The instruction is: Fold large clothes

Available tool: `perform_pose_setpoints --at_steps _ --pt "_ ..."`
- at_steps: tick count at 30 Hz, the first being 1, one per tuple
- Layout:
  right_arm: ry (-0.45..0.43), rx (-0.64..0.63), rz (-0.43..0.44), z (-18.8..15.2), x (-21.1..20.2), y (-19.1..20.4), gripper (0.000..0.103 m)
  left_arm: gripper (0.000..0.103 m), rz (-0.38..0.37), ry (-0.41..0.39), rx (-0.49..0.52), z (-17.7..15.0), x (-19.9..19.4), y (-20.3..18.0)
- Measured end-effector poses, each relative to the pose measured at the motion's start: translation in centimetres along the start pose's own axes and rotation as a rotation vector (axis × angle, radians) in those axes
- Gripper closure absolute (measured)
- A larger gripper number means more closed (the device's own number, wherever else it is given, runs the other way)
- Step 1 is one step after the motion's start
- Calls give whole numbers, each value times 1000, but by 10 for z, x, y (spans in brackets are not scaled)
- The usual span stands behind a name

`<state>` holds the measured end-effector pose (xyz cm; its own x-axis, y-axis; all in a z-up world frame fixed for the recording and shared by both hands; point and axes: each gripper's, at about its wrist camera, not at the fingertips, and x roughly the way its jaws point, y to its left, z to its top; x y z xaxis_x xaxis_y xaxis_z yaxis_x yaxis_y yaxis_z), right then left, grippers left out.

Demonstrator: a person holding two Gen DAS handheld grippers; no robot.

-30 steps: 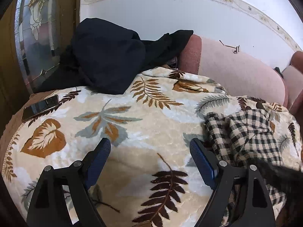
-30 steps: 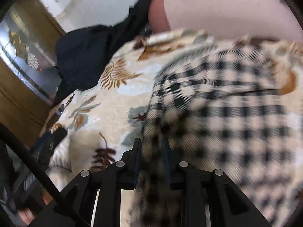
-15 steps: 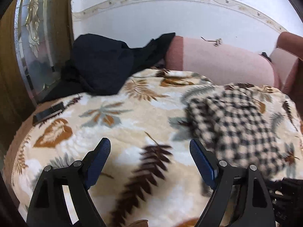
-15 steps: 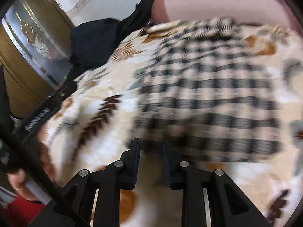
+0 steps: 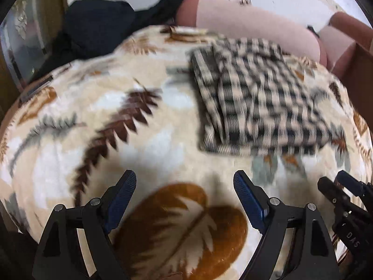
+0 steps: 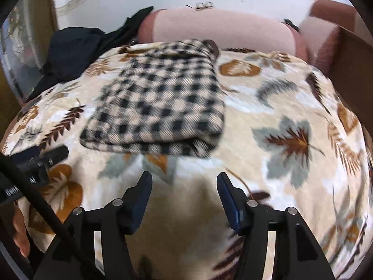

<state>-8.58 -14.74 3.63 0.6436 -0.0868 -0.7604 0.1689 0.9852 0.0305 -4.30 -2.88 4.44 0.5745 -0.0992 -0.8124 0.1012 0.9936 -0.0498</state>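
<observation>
A leaf-printed fleece blanket [image 6: 291, 107] covers the sofa [image 6: 223, 28] from edge to edge, and on it, towards the backrest, lies the checked garment [image 6: 160, 107], folded into a thick rectangular pad with its doubled edge facing the cameras. A heap of black clothing [image 6: 74, 49] sits on the sofa's left end, apart from the checked piece.

The garment looks like brushed flannel or fleece: soft, limp, fairly bulky, light enough for one claw, not slippery and in no way fragile. Its layers would probably slide open if lifted by a single ply, so the likeliest sound hold is across the whole stacked near edge, or at two corners together.

The right claw [image 6: 184, 200] hangs over bare blanket just short of that edge; its jaws have just been opening and stand spread, nothing between them. The left claw [image 5: 185, 200] is likewise spread and empty, over a brown leaf print, the garment up to its right.
</observation>
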Motion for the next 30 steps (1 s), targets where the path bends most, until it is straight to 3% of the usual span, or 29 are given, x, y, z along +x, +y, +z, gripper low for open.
perform_pose_setpoints --at_steps 5,14,22,30 --pt "11 3 -39 -8 4 -1 41 19 8 42 30 -10 16 -7" --pt "26 31 -30 -8 13 0 41 12 -12 30 45 -11 19 -6" --pt "1 50 -79 -4 11 -4 39 12 21 -153 118 -10 -29 -21" --pt "5 46 -84 -6 13 -2 39 12 -31 -112 124 -11 -31 -26"
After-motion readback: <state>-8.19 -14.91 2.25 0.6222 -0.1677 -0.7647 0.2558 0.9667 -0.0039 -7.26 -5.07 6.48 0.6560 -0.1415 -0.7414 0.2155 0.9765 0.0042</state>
